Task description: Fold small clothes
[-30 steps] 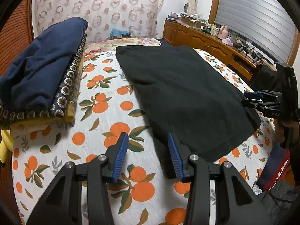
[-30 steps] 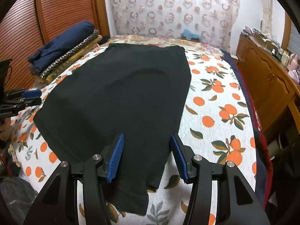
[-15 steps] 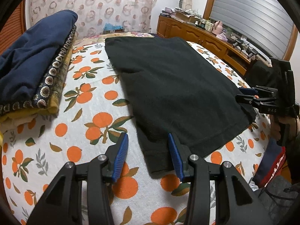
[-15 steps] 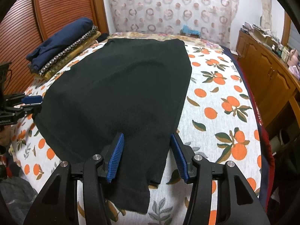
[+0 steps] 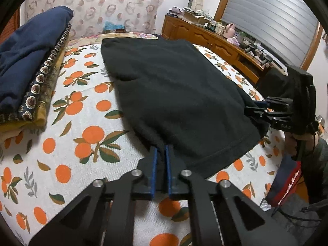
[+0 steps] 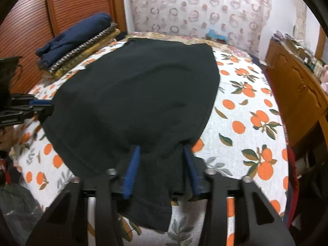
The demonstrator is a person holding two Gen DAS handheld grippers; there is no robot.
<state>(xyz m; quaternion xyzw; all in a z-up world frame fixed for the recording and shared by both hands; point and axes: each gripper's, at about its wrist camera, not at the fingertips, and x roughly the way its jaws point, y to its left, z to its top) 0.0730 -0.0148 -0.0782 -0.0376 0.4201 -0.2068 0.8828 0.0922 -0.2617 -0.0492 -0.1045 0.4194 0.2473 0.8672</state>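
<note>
A black garment lies spread flat on the bed; it also shows in the right wrist view. My left gripper is shut on the garment's near left corner. My right gripper is at the near right corner, its blue pads astride the cloth with a gap still between them. In the left wrist view the right gripper shows at the garment's right corner. In the right wrist view the left gripper shows at the left corner.
An orange-print bedspread covers the bed. A stack of folded navy and patterned cloth lies on its left side. A wooden cabinet with clutter on top runs along the right. A patterned pillow stands at the head.
Both grippers moved forward onto the garment's near corners. The left jaws went from wide open to shut on the cloth. The right jaws now have cloth between them.
</note>
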